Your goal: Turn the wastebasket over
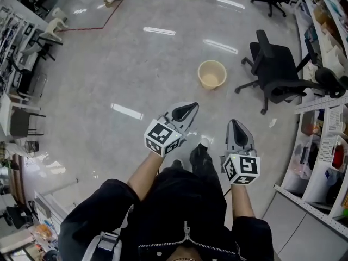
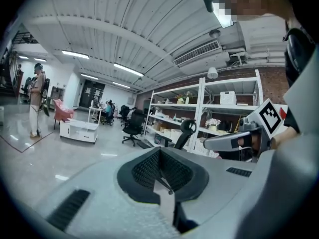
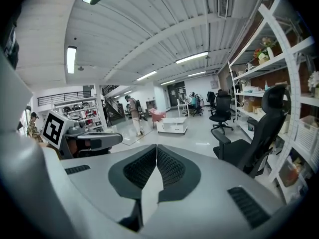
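The wastebasket (image 1: 212, 74), a pale round tub, stands upright on the glossy grey floor (image 1: 125, 64) with its open mouth facing up. A black office chair (image 1: 277, 72) stands just beside the wastebasket, to its right in the head view. Both tongs are well apart from the wastebasket, on the person's side of it: the left gripper (image 1: 186, 111) below and slightly left, the right gripper (image 1: 237, 126) below and slightly right. Each is clenched, jaws pressed together with nothing between them. White shelving (image 1: 326, 145) lies farther right of the wastebasket, beyond the chair
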The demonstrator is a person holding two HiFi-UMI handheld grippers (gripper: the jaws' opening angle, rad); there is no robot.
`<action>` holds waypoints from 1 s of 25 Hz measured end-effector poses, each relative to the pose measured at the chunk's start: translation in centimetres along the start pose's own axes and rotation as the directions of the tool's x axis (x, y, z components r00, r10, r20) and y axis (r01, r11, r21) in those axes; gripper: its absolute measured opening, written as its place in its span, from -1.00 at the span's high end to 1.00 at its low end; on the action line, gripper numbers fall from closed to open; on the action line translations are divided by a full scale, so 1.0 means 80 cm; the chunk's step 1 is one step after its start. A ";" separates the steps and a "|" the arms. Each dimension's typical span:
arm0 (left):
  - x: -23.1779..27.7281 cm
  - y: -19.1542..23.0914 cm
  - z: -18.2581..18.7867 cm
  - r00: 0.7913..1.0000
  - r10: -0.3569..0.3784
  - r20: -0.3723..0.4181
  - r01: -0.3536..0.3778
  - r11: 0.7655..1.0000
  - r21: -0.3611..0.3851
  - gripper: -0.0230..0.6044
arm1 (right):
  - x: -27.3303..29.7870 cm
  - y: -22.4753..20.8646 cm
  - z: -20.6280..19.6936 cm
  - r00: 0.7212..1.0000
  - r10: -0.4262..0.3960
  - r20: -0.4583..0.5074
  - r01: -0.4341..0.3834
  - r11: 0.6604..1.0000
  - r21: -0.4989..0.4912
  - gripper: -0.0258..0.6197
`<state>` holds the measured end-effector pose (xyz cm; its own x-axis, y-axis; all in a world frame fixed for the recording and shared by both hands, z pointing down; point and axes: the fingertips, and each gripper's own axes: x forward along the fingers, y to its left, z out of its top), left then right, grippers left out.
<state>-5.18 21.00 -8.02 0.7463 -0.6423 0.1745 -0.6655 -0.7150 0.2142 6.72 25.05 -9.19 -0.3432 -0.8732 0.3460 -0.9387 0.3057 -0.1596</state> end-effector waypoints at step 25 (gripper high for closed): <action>0.139 0.199 0.031 0.997 -0.015 -0.073 0.016 1.000 0.019 0.91 | 0.226 -0.084 0.050 0.990 0.066 -0.122 -0.059 0.996 0.059 0.89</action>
<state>-7.51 1.77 -5.03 0.7549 -0.6098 0.2413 -0.6536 -0.7302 0.1991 6.95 5.67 -5.56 -0.4059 -0.7985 0.4447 -0.9131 0.3337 -0.2342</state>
